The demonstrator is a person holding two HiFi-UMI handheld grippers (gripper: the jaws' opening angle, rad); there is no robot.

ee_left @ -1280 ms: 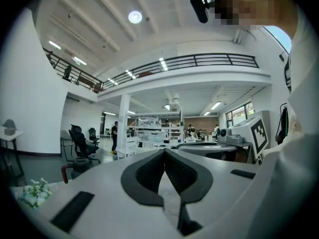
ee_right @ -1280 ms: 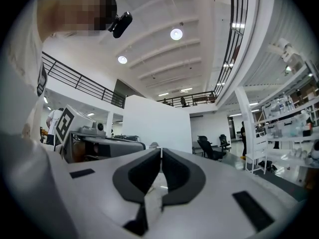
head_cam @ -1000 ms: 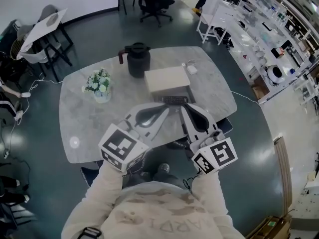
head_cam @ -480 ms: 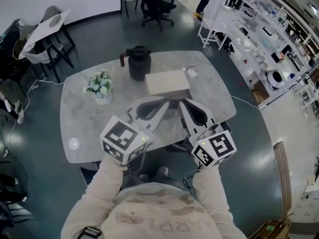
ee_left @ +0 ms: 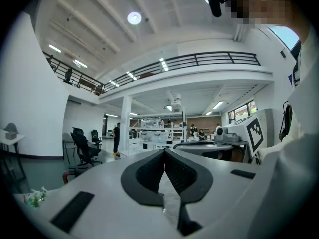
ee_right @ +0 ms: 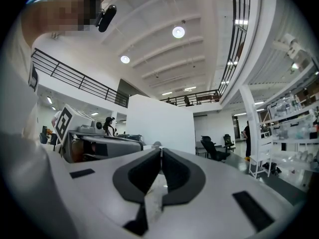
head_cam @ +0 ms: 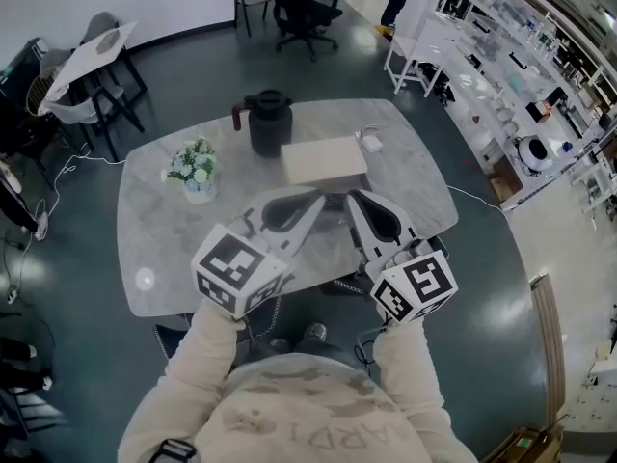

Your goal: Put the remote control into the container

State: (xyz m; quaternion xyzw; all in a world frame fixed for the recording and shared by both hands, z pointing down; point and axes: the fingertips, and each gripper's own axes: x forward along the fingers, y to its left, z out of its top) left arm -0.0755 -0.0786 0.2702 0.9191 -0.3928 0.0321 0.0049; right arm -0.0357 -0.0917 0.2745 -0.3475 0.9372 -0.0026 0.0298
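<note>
Grey table [head_cam: 154, 230] on dark floor [head_cam: 77, 355]; left hand-held gripper [ee_left: 164, 151] and right hand-held gripper [ee_right: 160, 149] clenched, empty.

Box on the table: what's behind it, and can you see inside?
Behind the box stand a black jug, to its left, and a small white item, to its right. Its flat pale top covers whatever is inside.

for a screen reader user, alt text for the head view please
A person in a cream sweater holds the white left claw and right claw, both shut and empty, over a grey stone-look table. Beyond them sit a beige rectangular box, a black jug and a pot of white flowers.
</note>
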